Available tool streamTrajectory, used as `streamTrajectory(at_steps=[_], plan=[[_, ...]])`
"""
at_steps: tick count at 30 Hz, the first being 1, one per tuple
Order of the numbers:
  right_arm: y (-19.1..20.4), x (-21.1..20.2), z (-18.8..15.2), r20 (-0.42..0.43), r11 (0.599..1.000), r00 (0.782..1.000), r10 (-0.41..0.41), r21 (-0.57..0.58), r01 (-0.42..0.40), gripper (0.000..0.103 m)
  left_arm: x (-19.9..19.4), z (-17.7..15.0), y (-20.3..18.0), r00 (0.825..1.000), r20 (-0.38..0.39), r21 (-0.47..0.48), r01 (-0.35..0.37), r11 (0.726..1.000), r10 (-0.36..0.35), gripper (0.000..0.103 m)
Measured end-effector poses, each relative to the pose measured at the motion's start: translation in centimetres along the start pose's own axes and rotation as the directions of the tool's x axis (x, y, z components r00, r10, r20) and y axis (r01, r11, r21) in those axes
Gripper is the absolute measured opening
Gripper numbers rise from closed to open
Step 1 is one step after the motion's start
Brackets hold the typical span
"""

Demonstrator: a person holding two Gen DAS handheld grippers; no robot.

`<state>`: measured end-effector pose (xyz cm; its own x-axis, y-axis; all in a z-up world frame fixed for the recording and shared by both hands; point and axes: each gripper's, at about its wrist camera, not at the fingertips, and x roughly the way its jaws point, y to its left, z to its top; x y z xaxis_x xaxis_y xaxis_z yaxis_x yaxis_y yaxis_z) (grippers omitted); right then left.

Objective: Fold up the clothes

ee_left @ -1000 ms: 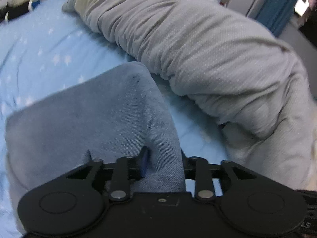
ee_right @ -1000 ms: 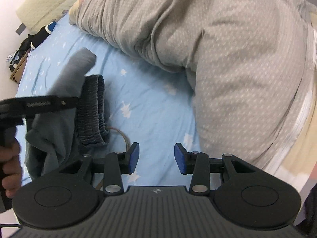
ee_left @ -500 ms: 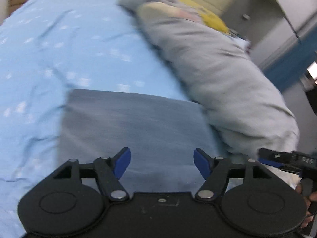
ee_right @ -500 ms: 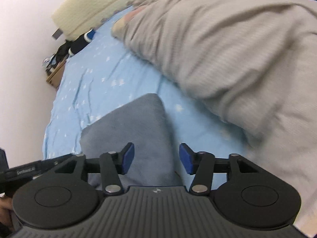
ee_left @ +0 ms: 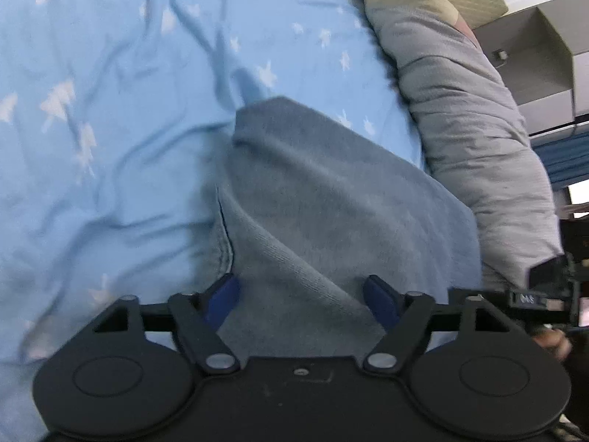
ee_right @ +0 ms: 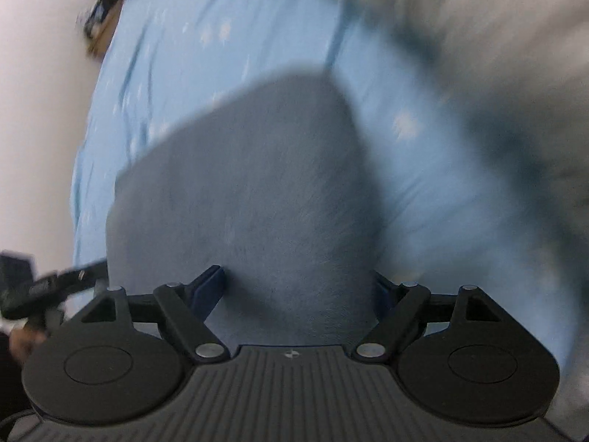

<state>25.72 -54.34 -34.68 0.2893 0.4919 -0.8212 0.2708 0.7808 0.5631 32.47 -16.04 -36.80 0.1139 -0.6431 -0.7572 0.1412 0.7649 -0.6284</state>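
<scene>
A blue-grey garment (ee_left: pixel 331 199) lies folded on the light blue star-print sheet (ee_left: pixel 110 110); one layer ridges up near its left edge. My left gripper (ee_left: pixel 303 294) hovers over its near edge. The jaws are opening, the blue pads (ee_left: pixel 224 294) stand wide apart, and cloth lies beneath them unpinched. In the blurred right wrist view the garment (ee_right: pixel 250 191) fills the middle. My right gripper (ee_right: pixel 296 287) is low over its near edge, its jaws also opening, with nothing gripped. Each gripper shows at the edge of the other's view: right gripper (ee_left: pixel 533 298), left gripper (ee_right: pixel 44 287).
A bulky grey duvet (ee_left: pixel 460 110) runs along the far right side of the bed, close to the garment; it also shows blurred as the duvet (ee_right: pixel 497 55). A pale wall (ee_right: pixel 36 110) borders the bed's left side. A grey cabinet (ee_left: pixel 533 48) stands beyond the duvet.
The left gripper let go of the garment it was pinching, and both sets of jaws spread wide. Both hands swung and came down closer over the garment, which now lies folded on the sheet.
</scene>
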Motion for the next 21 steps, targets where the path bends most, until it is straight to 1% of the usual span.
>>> streamTrajectory(at_steps=[1,2,3,4,7,8,9,10,13,14,15,16,17,18,19,20,21], plan=[[0.0,0.5,0.0,0.005,0.999,1.000,0.027,0.019,-0.027,0.083,0.1,0.1,0.2,1.000,-0.007,-0.007,0.017,1.000,-0.017,0.081],[0.1,1.0,0.0,0.011,0.998,0.999,0.053,0.038,-0.054,0.089,0.2,0.2,0.3,0.999,-0.014,-0.015,0.033,0.999,-0.033,0.083],[0.3,1.3,-0.1,0.022,0.997,0.998,0.060,0.048,-0.061,0.094,0.3,0.2,0.5,0.999,-0.020,-0.023,0.050,0.999,-0.050,0.087],[0.5,1.7,-0.3,0.033,0.996,0.997,0.067,0.058,-0.069,0.095,0.4,0.4,0.9,0.997,-0.023,-0.056,0.073,0.996,-0.074,0.089],[1.4,2.5,-0.8,0.058,1.000,0.998,0.018,0.017,-0.019,0.095,0.5,0.8,2.1,0.990,-0.028,-0.153,0.135,0.979,-0.141,0.092],[1.3,2.6,-0.8,0.068,0.999,0.998,0.016,0.041,-0.019,0.094,0.4,0.9,2.2,0.988,-0.032,-0.166,0.146,0.975,-0.154,0.093],[1.2,2.7,-0.8,0.078,0.998,0.997,0.014,0.065,-0.019,0.092,0.4,1.0,2.1,0.987,-0.041,-0.158,0.148,0.976,-0.156,0.095],[1.4,2.5,-1.1,0.089,0.998,0.996,0.006,0.064,-0.012,0.091,0.5,1.1,1.9,0.986,-0.051,-0.148,0.149,0.978,-0.158,0.095],[2.3,1.7,-1.9,0.122,0.998,0.992,-0.023,0.061,0.015,0.079,0.7,1.0,0.6,0.992,-0.073,-0.080,0.094,0.992,-0.100,0.095],[2.6,1.3,-2.2,0.132,0.998,0.991,-0.035,0.061,0.027,0.073,0.8,0.9,-0.1,0.994,-0.080,-0.044,0.066,0.997,-0.069,0.095],[2.9,0.8,-2.5,0.143,0.997,0.989,-0.048,0.061,0.039,0.065,1.0,0.7,-0.9,0.996,-0.084,-0.001,0.029,1.000,-0.029,0.093],[3.3,0.4,-2.8,0.153,0.997,0.986,-0.065,0.061,0.056,0.061,1.1,0.4,-1.6,0.997,-0.081,0.028,-0.008,1.000,0.010,0.085],[3.7,0.0,-3.1,0.164,0.995,0.983,-0.083,0.061,0.074,0.051,1.1,0.2,-2.2,0.996,-0.076,0.055,-0.045,0.997,0.049,0.080],[3.9,-0.2,-3.3,0.170,0.994,0.981,-0.098,0.058,0.089,0.039,1.2,-0.1,-2.8,0.994,-0.071,0.083,-0.082,0.993,0.088,0.068],[4.0,-0.4,-3.4,0.176,0.993,0.978,-0.113,0.056,0.105,0.034,1.1,-0.3,-3.2,0.992,-0.063,0.085,-0.106,0.991,0.112,0.056],[4.2,-0.5,-3.6,0.182,0.991,0.975,-0.128,0.053,0.121,0.027,1.0,-0.4,-3.6,0.989,-0.055,0.086,-0.129,0.988,0.134,0.051],[4.3,-0.7,-3.8,0.189,0.989,0.972,-0.143,0.050,0.136,0.022,0.9,-0.5,-4.0,0.988,-0.048,0.087,-0.143,0.986,0.147,0.041]])
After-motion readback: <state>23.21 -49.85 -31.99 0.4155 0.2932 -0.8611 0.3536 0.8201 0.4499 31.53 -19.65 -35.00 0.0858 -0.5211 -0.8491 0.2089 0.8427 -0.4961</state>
